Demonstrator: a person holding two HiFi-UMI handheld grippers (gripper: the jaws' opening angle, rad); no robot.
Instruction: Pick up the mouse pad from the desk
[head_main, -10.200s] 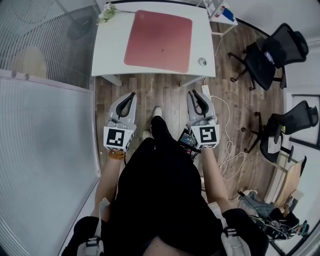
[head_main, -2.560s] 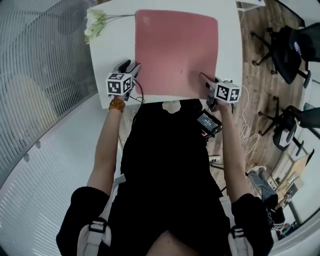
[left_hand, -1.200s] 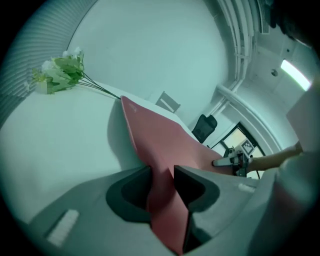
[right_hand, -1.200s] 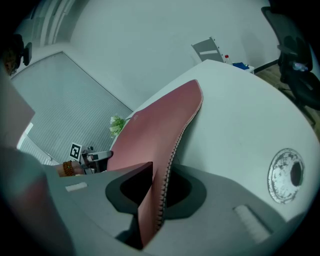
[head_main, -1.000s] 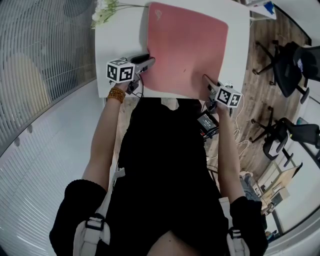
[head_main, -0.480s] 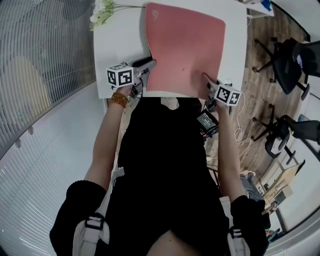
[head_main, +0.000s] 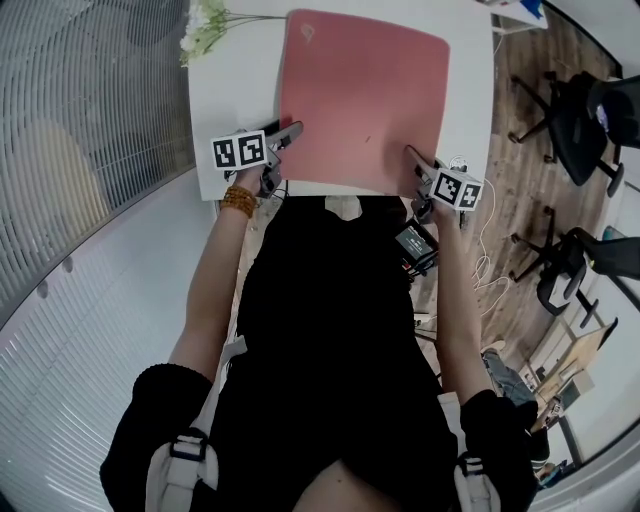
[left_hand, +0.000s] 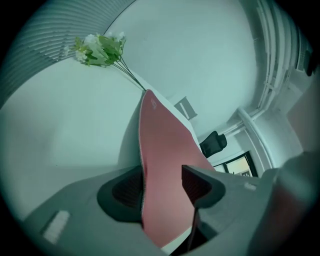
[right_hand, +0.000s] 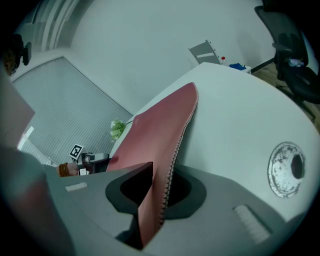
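Observation:
The pink mouse pad (head_main: 365, 95) hangs above the white desk (head_main: 230, 90), held by its two near corners. My left gripper (head_main: 288, 132) pinches the near left corner. In the left gripper view the pad (left_hand: 160, 155) runs edge-on between the jaws of the gripper (left_hand: 162, 185). My right gripper (head_main: 412, 158) holds the near right corner. In the right gripper view the stitched edge of the pad (right_hand: 155, 135) sits clamped in the gripper (right_hand: 160, 192) and rises away from the desk (right_hand: 235, 115). The left gripper (right_hand: 87, 160) shows beyond it.
White flowers (head_main: 205, 25) lie at the desk's far left corner. A round cable grommet (right_hand: 285, 169) is set in the desk near my right gripper. Black office chairs (head_main: 590, 110) stand on the wooden floor to the right. A ribbed glass partition (head_main: 90, 120) runs along the left.
The pad has shifted a little to the left and its left edge has straightened. My left gripper has turned and dropped slightly; the right gripper has barely moved.

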